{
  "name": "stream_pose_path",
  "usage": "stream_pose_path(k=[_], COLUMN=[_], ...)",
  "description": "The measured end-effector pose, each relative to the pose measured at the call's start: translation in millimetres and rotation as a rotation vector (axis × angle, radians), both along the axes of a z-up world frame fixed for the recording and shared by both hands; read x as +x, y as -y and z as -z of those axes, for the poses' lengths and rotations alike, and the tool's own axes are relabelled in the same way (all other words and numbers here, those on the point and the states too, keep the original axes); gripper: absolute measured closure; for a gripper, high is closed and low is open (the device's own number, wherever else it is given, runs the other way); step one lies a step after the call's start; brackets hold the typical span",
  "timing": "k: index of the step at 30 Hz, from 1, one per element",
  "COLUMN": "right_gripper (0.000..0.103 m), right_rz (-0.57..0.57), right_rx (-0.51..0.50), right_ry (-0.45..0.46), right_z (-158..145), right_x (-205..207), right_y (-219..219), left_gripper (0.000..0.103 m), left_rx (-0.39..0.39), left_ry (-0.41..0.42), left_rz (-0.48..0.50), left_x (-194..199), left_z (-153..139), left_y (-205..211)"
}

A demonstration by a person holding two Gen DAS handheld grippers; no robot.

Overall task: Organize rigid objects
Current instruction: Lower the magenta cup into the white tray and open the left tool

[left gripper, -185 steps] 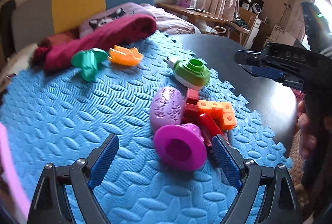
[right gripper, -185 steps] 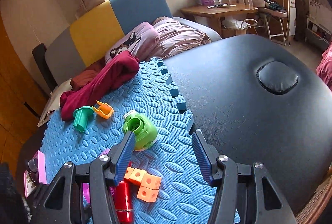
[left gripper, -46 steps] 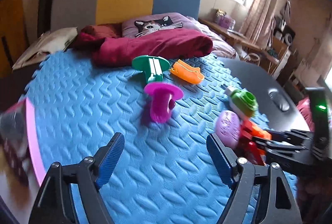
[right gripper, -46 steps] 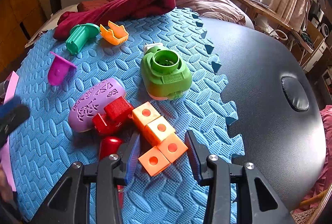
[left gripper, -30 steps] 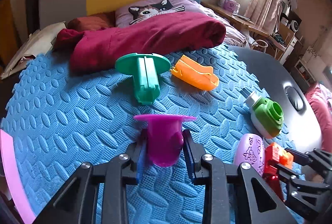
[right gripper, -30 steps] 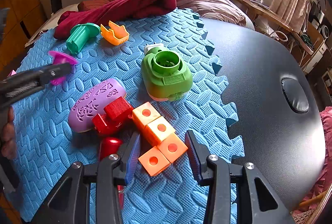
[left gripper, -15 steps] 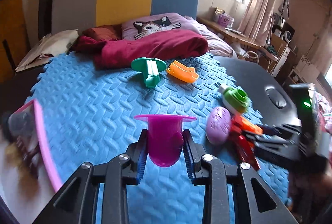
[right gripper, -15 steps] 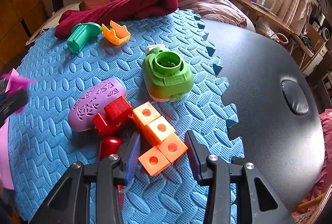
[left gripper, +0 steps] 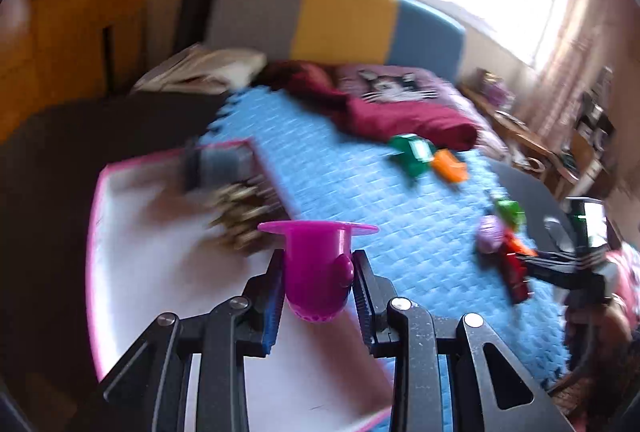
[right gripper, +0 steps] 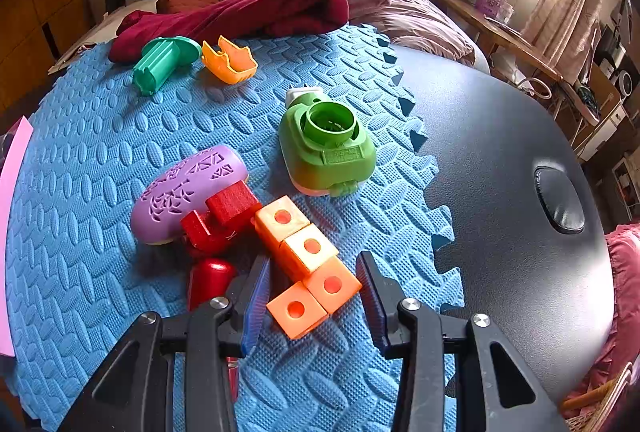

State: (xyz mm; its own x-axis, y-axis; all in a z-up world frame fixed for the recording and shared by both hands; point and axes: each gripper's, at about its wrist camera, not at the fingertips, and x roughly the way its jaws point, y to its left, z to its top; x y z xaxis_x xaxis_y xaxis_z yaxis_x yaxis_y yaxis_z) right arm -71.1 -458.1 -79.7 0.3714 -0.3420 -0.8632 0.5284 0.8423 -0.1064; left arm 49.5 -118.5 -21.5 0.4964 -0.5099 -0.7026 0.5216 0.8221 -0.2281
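Magenta plastic flanged funnel-shaped toy (left gripper: 318, 264): clamped by its stem in the left gripper (left gripper: 318, 296), suspended above the pink-rimmed white tray (left gripper: 132, 272), apparently for deposit there. Right gripper (right gripper: 312, 296): jaws partly parted around, not pressing, the orange cube chain (right gripper: 304, 256) beside that tray.

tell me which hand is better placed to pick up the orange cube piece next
Right. The right gripper hangs over the orange cube piece with its open jaws on either side of it. The left gripper is shut on the magenta funnel piece, over the pink-rimmed tray.
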Motion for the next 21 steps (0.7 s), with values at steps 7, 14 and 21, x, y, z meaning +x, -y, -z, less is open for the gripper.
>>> stream_pose_path(k=[7, 14, 21], right_gripper=[0.061, 0.061, 0.061], right_rz=[-0.001, 0.0, 0.002], right_rx=[-0.004, 0.004, 0.01], right_ry=[-0.001, 0.002, 0.004], right_z=[-0.3, -0.5, -0.4], right_x=[-0.6, -0.9, -1.0], right_y=[-1.9, -1.9, 1.1], left_gripper=[0.071, 0.064, 0.044], left_rx=[0.007, -0.009, -0.013], left_ry=[-0.091, -0.168, -0.128], left_rz=[-0.048, -0.073, -0.093], left_x=[22.5, 50.0, 41.4], left_z=[35.2, 52.5, 44.6], left_y=[-12.4, -0.7, -11.6])
